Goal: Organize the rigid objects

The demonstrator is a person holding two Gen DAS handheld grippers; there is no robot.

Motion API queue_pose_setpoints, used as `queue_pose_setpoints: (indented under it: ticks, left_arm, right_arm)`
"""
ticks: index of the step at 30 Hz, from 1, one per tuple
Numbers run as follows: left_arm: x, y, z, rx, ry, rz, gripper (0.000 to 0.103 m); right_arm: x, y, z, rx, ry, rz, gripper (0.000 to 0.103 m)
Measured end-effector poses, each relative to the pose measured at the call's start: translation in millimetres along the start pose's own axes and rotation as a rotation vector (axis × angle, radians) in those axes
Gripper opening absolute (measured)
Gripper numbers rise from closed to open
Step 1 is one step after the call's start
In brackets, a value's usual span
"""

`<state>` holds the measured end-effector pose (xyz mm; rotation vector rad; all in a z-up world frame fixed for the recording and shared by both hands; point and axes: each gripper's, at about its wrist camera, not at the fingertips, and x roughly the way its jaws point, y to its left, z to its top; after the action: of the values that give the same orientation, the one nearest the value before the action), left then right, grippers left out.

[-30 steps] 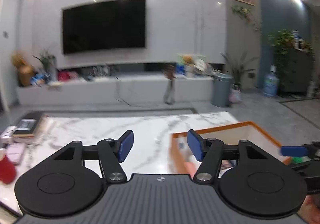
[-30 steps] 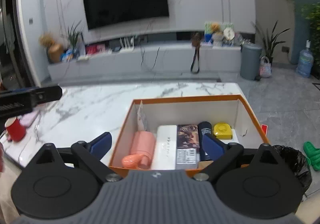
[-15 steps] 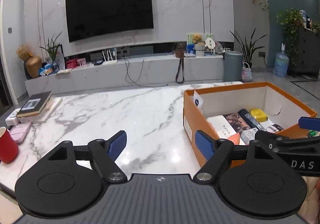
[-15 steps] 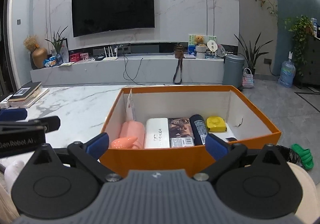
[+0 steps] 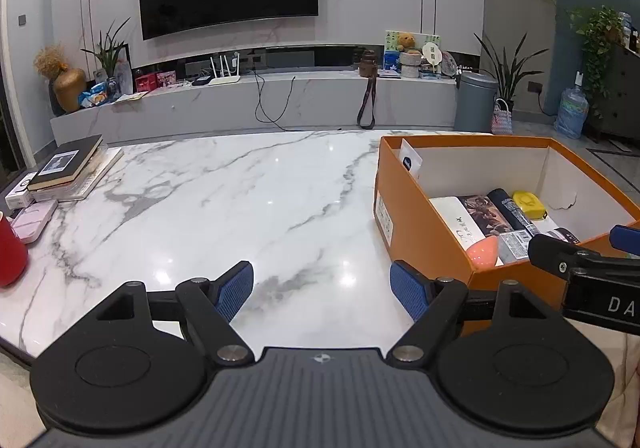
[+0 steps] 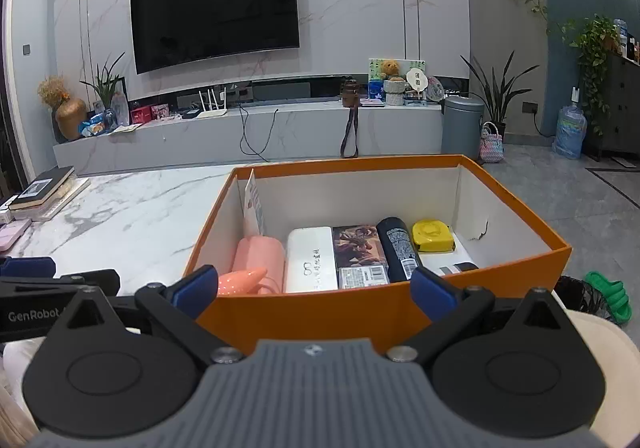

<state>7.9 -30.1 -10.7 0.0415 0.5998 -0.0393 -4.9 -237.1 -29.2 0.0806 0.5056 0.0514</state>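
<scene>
An orange box (image 6: 516,203) stands on the marble table (image 5: 240,199); it also shows in the left wrist view (image 5: 408,215). In it lie a pink object (image 6: 256,268), a white case (image 6: 310,264), a picture box (image 6: 360,252), a dark can (image 6: 398,248) and a yellow tape measure (image 6: 432,234). My right gripper (image 6: 316,290) is open and empty, just before the box's near wall. My left gripper (image 5: 322,290) is open and empty over the table's near edge, left of the box.
A stack of books (image 5: 72,167), a pink case (image 5: 32,219) and a red cup (image 5: 10,252) sit at the table's left end. A TV console (image 5: 256,103) stands behind. A green slipper (image 6: 608,294) and a black bag (image 6: 576,292) lie on the floor at right.
Both grippers have pulled back and lowered towards the table's near edge. The left view has swung from tilted up to level. Both stay open and empty.
</scene>
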Motion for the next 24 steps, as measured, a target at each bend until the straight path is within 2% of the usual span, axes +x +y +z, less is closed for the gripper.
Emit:
queue_pose_setpoints:
  ticks: [24]
  left_arm:
    - [-3.8,1.0,1.8,0.001,-0.006,0.001,0.091]
  right_arm:
    - [-2.4,-0.1,1.8,-0.002,-0.003,-0.006,0.100]
